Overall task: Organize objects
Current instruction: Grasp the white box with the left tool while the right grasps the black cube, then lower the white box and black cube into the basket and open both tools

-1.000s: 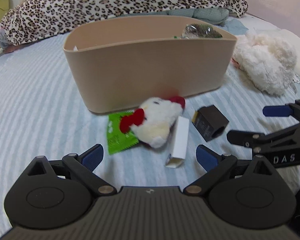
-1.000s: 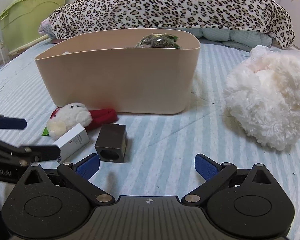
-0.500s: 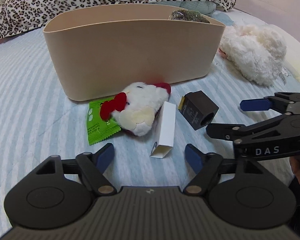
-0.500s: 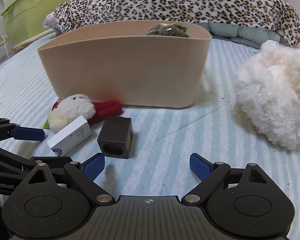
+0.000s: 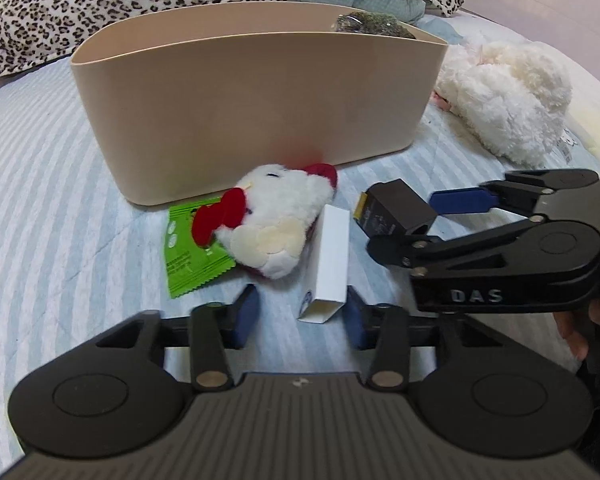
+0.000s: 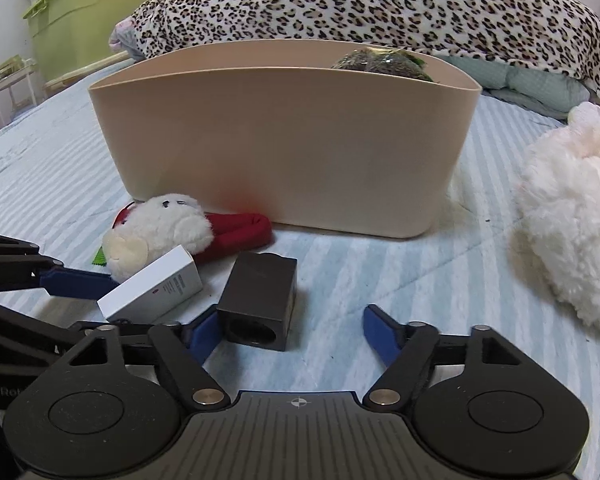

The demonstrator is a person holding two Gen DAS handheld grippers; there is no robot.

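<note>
A beige bin (image 5: pixel 260 112) (image 6: pixel 284 148) stands on the striped bed with a dark green packet (image 5: pixel 370 24) (image 6: pixel 380 62) inside. In front lie a green sachet (image 5: pixel 188 248), a small white and red plush (image 5: pixel 276 220) (image 6: pixel 160 232), a white box (image 5: pixel 328 260) (image 6: pixel 152 284) and a black box (image 5: pixel 396 210) (image 6: pixel 260 300). My left gripper (image 5: pixel 302 316) is open, its fingers either side of the white box's near end. My right gripper (image 6: pixel 290 336) is open around the black box, its left finger (image 6: pixel 204 336) next to it.
A large white fluffy plush (image 5: pixel 508 96) (image 6: pixel 576 232) lies right of the bin. A leopard print blanket (image 6: pixel 360 4) is heaped behind it. A green storage box (image 6: pixel 92 20) stands off the bed at the far left.
Both grippers have moved forward and lower. The left gripper's fingers have narrowed and now flank the white box. The right gripper has reached the black box.
</note>
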